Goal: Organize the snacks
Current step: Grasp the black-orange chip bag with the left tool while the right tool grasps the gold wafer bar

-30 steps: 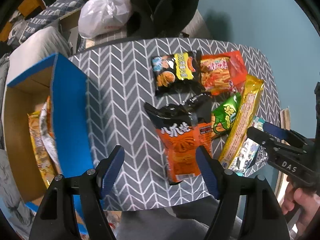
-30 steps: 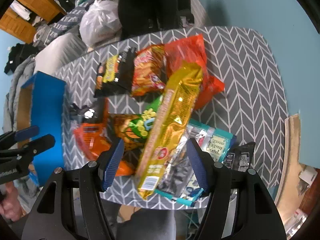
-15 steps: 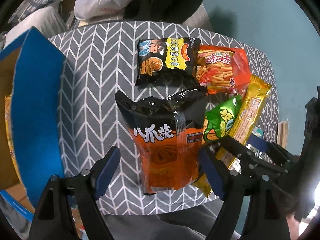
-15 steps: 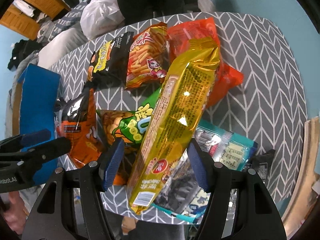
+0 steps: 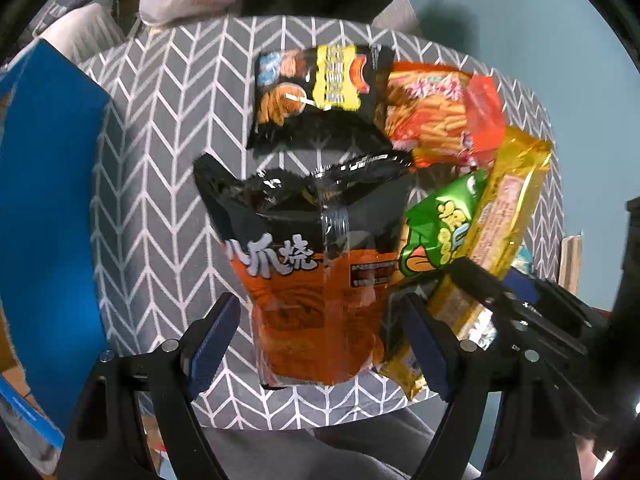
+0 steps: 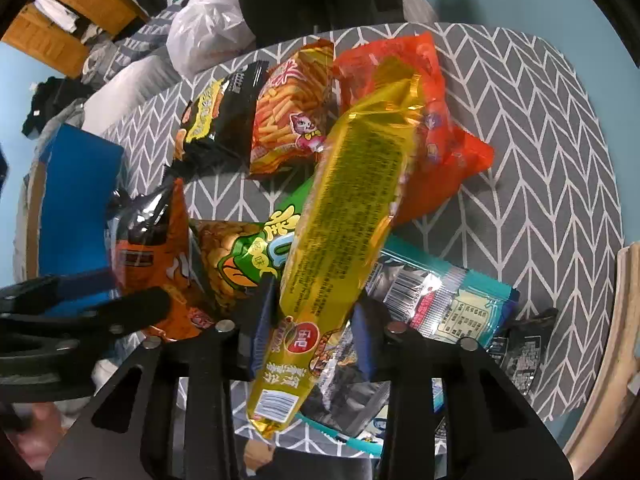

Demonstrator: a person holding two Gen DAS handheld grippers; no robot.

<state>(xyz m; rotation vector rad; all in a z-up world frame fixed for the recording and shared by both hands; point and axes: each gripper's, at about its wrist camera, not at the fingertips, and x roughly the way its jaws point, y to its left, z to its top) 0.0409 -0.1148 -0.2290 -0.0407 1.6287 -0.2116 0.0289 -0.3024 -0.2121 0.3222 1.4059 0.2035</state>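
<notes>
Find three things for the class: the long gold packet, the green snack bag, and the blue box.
long gold packet (image 6: 344,216): right wrist view, printed back.
green snack bag (image 5: 444,228): left wrist view, front lettering.
blue box (image 5: 48,208): left wrist view, outer wall.

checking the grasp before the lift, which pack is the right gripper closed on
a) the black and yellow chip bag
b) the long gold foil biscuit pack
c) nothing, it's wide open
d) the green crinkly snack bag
b: in the right wrist view the right gripper has its blue pads pressed against both sides of the long gold foil biscuit pack, whose lower end runs down between them.
</notes>
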